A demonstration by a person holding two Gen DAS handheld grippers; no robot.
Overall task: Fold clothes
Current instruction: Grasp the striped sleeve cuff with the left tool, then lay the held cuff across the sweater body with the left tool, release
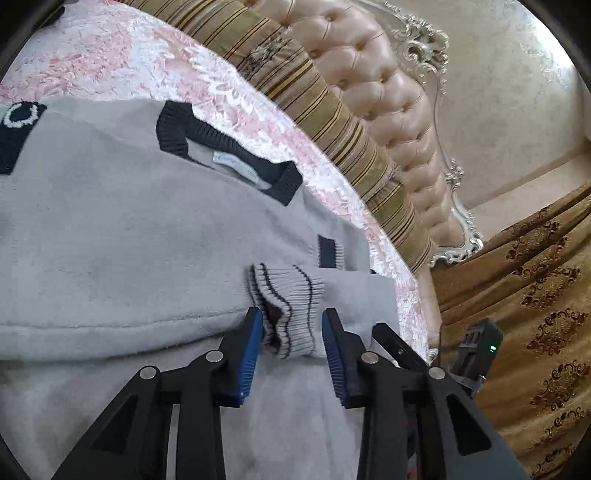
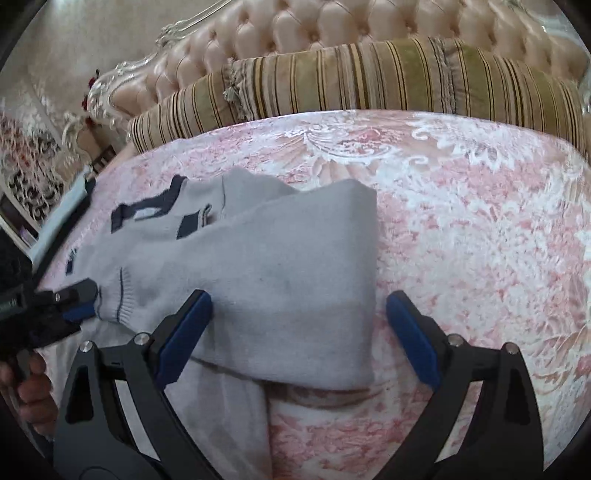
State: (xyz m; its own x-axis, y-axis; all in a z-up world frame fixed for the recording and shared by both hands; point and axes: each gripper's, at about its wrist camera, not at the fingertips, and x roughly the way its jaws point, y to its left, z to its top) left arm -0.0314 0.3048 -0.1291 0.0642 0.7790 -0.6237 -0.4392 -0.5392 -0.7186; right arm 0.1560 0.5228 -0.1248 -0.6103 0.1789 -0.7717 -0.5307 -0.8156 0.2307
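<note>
My left gripper stands part open, its pads either side of the ribbed sleeve cuff but not pinching it. The grey sweater lies on the pink bedspread, sleeve folded across. My right gripper, wide open and empty, straddles the folded side edge, nearer that fold.

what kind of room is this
Most likely a bedroom: a grey sweater lies on a pink patterned bedspread, with a striped bolster against a tufted, ornately framed headboard and gold curtains beside it.
</note>
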